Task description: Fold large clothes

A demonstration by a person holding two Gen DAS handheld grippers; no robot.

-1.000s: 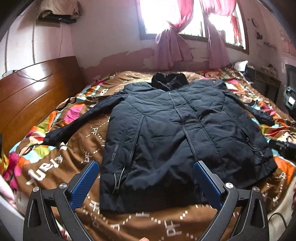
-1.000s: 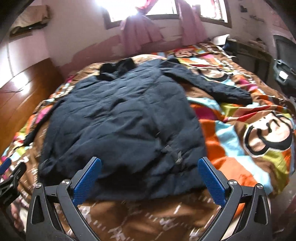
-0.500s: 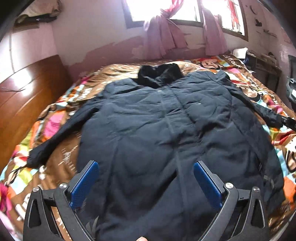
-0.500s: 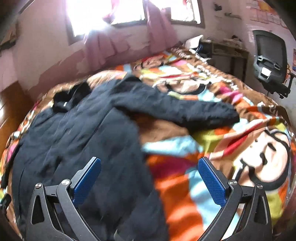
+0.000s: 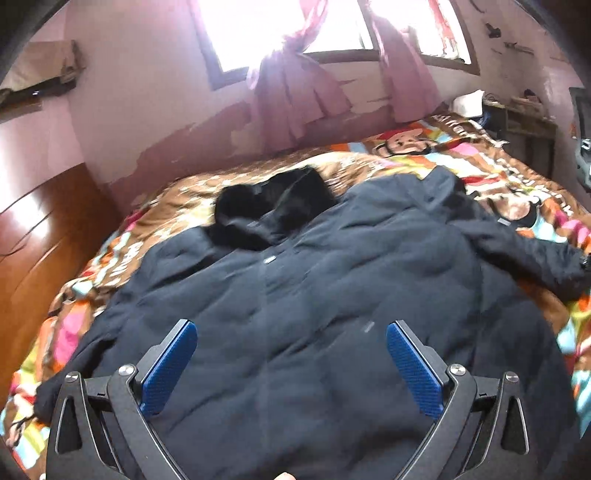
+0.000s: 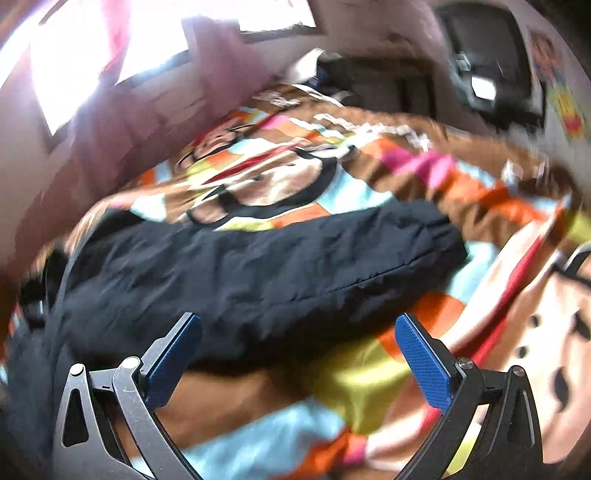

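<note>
The dark coat [image 5: 332, 295] lies flat on the patterned bedspread [image 5: 424, 147], long axis running away from me, hood toward the window [image 5: 280, 29]. My left gripper [image 5: 291, 362] hangs over its chest, fingers spread wide, empty. My right gripper [image 6: 299, 354], also wide, hovers just beside its outstretched sleeve [image 6: 277, 266].

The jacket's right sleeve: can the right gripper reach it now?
Probably yes. The right gripper is open and points at the sleeve, which lies flat on the blanket with nothing over it.
</note>
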